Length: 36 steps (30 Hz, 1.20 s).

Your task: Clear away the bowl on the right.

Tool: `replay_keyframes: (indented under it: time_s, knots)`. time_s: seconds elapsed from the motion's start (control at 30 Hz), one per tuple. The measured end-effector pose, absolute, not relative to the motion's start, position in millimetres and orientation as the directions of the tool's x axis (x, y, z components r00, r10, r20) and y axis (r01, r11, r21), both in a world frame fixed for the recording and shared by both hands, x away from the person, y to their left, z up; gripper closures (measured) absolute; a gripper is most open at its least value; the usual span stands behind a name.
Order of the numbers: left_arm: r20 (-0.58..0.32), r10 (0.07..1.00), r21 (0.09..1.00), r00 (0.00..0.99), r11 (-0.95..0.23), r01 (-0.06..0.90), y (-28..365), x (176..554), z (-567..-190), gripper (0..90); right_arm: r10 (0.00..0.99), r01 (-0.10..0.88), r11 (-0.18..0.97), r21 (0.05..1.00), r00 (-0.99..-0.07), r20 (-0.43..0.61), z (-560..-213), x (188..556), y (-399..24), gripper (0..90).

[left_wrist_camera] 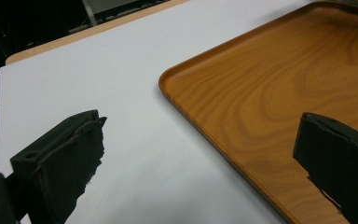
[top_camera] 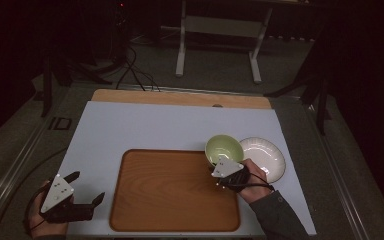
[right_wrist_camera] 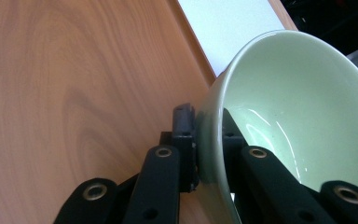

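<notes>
**Green bowl gripped at the tray's far corner, not yet set down**

The room around you is dark, and the pale tabletop (top_camera: 145, 125) carries a wooden tray (top_camera: 170, 200) near your edge. From the high view, your right tool (top_camera: 223, 165) holds the green bowl (top_camera: 224, 148) by its near rim, right at the tray's far right corner. A white plate (top_camera: 267, 156) lies on the tabletop just beside the bowl, off the tray. Your left tool (top_camera: 87, 189) rests at the tabletop's near left edge, close to the tray's left rim, with nothing in it.

In the left gripper view, your left tool's jaws stand wide apart over the white tabletop (left_wrist_camera: 98, 70), one of them over the tray (left_wrist_camera: 270, 84); nothing is between them.

In the right gripper view, your right tool (right_wrist_camera: 209, 140) is clamped on the bowl's wall (right_wrist_camera: 289, 93), one jaw inside and one outside, and the bowl is tilted over the tray's edge (right_wrist_camera: 74, 93).

By my reading, the grasp is done. The tray bed is bare, so placing the bowl is left, and likely the plate after it.
</notes>
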<state>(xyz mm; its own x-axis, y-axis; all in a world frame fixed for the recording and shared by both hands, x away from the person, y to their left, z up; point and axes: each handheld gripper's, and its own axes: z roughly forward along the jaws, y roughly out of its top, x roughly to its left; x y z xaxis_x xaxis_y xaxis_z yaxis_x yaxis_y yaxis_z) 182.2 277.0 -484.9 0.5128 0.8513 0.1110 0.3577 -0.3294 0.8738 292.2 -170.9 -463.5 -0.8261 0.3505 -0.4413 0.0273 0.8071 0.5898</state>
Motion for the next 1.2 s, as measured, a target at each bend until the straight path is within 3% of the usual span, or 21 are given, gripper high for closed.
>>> replay_keyframes:
  time_s: [1.2]
  knots:
    - [0.111,0.851,0.875,0.514,-0.329,0.356,277,182,-485,1.5,0.280,-0.043,0.801,0.597,-0.854,-0.437,-463,285,-140,82.5]
